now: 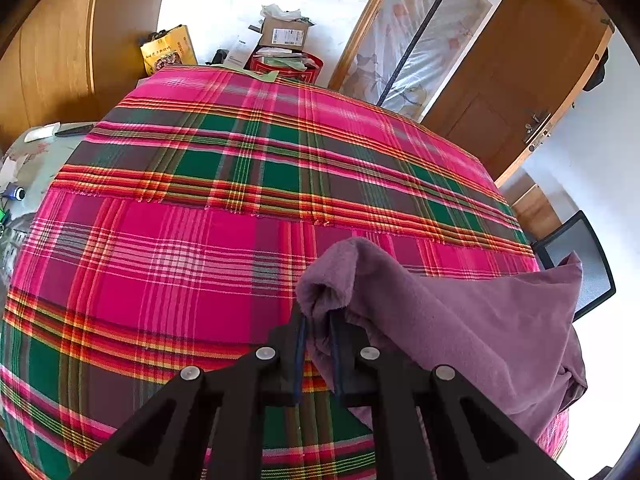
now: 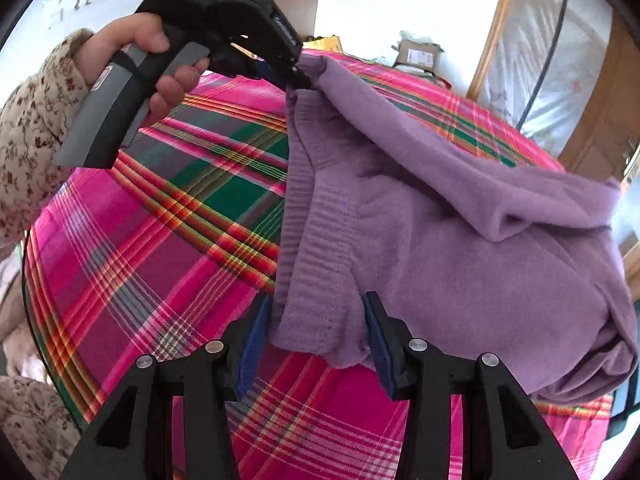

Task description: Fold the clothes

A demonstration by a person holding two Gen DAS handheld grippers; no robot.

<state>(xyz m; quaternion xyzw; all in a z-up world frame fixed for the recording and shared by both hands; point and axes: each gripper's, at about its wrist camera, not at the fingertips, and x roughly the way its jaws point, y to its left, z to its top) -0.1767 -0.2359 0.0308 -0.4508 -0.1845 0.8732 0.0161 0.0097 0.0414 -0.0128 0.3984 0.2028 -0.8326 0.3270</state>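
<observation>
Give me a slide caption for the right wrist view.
Left gripper pinches a purple garment above the plaid cloth while the open right gripper straddles its hem.

A plaid cloth [image 1: 200,240] covers the bed. At its far end sit a cardboard box [image 1: 285,32] and a yellow bag [image 1: 168,50]. A wooden door [image 1: 520,80] stands at far right, a mesh chair [image 1: 580,256] nearer.

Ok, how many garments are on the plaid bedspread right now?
1: a purple fleece garment at the plaid bedspread's near right side, one corner lifted by the left gripper, a ribbed edge between the right gripper's open jaws. Folds could hide others.
</observation>
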